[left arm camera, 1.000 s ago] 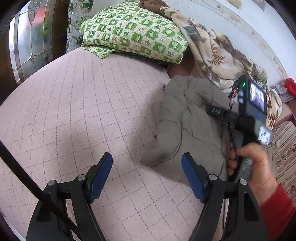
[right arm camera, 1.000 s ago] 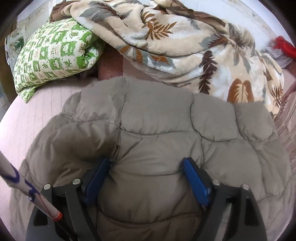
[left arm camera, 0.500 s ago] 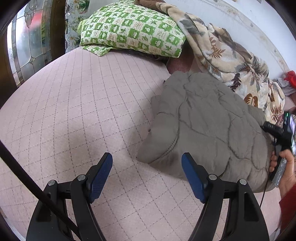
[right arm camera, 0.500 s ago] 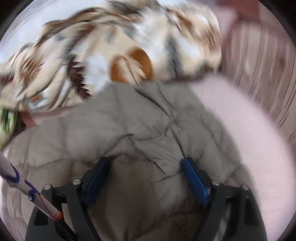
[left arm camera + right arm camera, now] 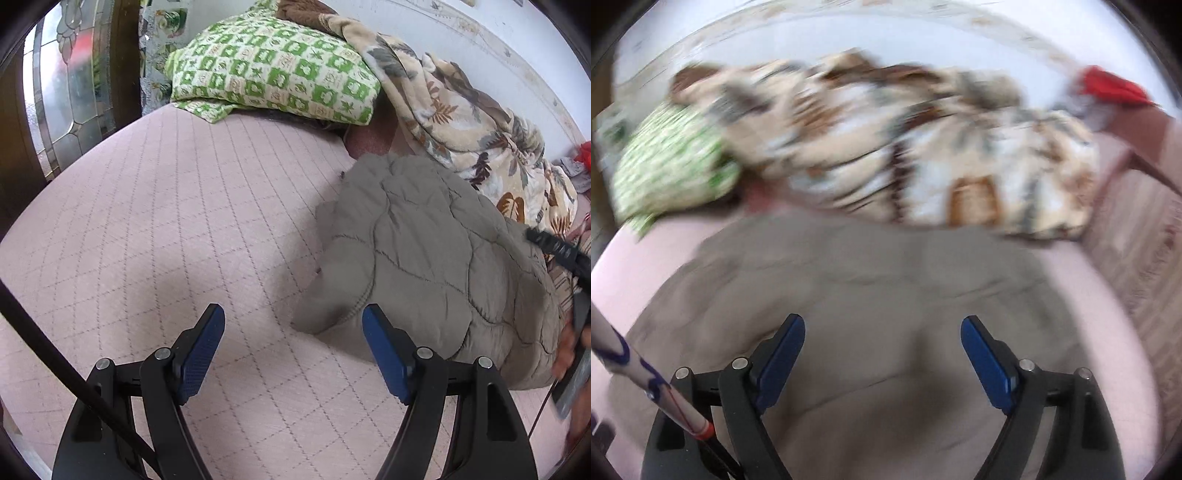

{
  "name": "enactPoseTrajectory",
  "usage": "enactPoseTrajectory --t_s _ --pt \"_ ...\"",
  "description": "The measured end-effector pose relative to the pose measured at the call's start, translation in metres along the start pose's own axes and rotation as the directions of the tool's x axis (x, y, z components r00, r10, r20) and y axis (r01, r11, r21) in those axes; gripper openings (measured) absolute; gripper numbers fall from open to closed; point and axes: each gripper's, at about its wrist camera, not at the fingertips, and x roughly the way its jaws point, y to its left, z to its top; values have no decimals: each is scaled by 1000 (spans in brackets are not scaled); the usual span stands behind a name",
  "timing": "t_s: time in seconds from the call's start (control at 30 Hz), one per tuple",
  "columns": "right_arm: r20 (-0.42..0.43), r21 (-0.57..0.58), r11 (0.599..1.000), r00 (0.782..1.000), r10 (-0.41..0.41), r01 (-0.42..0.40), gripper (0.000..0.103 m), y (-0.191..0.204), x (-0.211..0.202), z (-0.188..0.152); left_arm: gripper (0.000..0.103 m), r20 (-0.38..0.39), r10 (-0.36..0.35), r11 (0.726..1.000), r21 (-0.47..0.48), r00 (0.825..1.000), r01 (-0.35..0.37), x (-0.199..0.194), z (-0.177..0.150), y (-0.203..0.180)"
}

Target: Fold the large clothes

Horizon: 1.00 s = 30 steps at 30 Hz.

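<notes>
so the right gripper [image 5: 882, 354] has come off the jacket [image 5: 432, 258]: a second ago its jaws pressed into the padding, now they're spread apart above it, holding nothing, view smeared. left gripper [image 5: 293, 350] unchanged, jaws apart, empty over the pink mattress [image 5: 166, 221]. jacket sits as a folded bundle at 2 o'clock in the left view, blanket [image 5: 461, 122] at 1, pillow [image 5: 273, 77] at 12. looks like the fold is finished.

The left wrist view looks forward and down over the pink bedcover [image 5: 166, 221] from nearby, the folded jacket [image 5: 436, 258] at its right. The blurred right wrist view hangs close above that jacket [image 5: 886, 295]. Both share the leaf-print blanket [image 5: 480, 147] and green pillow [image 5: 273, 77].
</notes>
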Motion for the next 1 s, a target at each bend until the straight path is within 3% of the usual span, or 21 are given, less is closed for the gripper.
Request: enactPoseTrajectory --t_s 0.07,0.13,0.2,0.33,0.5,0.63,0.83,0.93,1.0 --pt "-63 -42 999 998 25 -28 90 29 17 -14 76 3 1 1000 -8 1000 0 -2 3 3" --pt "-87 -73 997 995 -46 39 93 48 39 -28 76 15 12 1000 -11 1000 -11 -7 6 6" --pt "-62 -91 993 995 -75 69 95 52 41 -30 76 37 45 999 0 998 -45 -14 9 7" --pt "-77 -9 1000 997 -4 3 95 28 18 -23 76 64 66 998 18 996 -67 -24 11 4" --pt "-18 55 998 999 -28 29 95 -30 -28 -38 76 67 78 995 55 995 -82 -27 9 -5" --pt "-28 167 983 997 -69 73 95 -99 -47 -62 76 75 112 989 91 991 -119 -27 5 -14" --pt "-53 376 919 993 -101 114 95 -198 -53 -103 76 72 154 977 136 985 -163 -18 3 -31" --pt "-57 468 878 995 -85 102 95 -236 -47 -124 76 59 168 972 156 984 -175 -9 3 -39" --pt "-39 519 852 998 -55 68 96 -256 -41 -137 76 22 145 974 170 989 -146 2 8 -45"
